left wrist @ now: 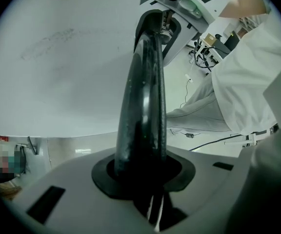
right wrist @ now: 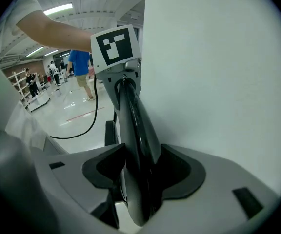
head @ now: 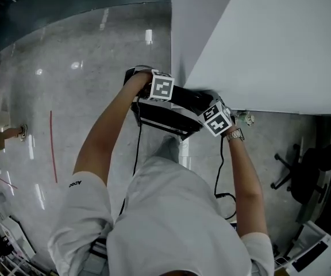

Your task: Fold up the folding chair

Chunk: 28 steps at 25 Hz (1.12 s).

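The black folding chair point(head: 164, 115) stands on the floor just in front of me, seen from above as a narrow black shape beside a white panel. My left gripper point(head: 151, 96) sits at the left end of its top edge, pointing straight down. In the left gripper view that glossy black edge point(left wrist: 143, 106) runs up between the jaws, and the left gripper point(left wrist: 143, 182) is shut on it. My right gripper point(head: 210, 112) is at the right end of the same edge. Its jaws stand wide around the chair edge point(right wrist: 135, 130), and the right gripper point(right wrist: 141, 179) shows a gap beside the bar.
A large white panel point(head: 269, 45) rises close on the right, almost touching the chair. A black office chair point(head: 309, 171) stands at the far right. Cables point(head: 138, 154) trail down from both grippers. A red line point(head: 53, 148) marks the shiny floor; people point(right wrist: 79, 67) stand far off.
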Each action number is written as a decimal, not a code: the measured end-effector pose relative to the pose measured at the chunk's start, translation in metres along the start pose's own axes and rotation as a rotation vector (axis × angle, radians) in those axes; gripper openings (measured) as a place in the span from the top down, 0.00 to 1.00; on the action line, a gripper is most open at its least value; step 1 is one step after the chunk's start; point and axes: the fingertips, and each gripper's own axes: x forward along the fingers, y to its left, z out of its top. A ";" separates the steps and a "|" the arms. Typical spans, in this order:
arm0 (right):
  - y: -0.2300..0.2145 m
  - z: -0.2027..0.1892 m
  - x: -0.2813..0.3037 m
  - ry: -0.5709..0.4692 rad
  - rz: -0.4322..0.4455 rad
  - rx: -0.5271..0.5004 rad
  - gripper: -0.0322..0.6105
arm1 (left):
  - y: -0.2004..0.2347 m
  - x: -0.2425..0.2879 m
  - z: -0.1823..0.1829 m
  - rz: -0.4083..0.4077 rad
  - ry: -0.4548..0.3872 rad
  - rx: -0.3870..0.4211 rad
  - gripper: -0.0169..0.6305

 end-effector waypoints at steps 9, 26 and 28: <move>0.000 0.002 0.004 0.001 -0.022 -0.005 0.62 | -0.004 -0.005 0.004 0.016 -0.048 0.037 0.80; 0.009 -0.027 0.013 0.139 0.244 -0.021 0.62 | -0.004 -0.002 0.015 -0.037 -0.069 0.010 0.76; 0.004 -0.029 0.006 0.133 0.267 -0.023 0.62 | -0.004 -0.007 0.017 -0.062 -0.083 -0.036 0.68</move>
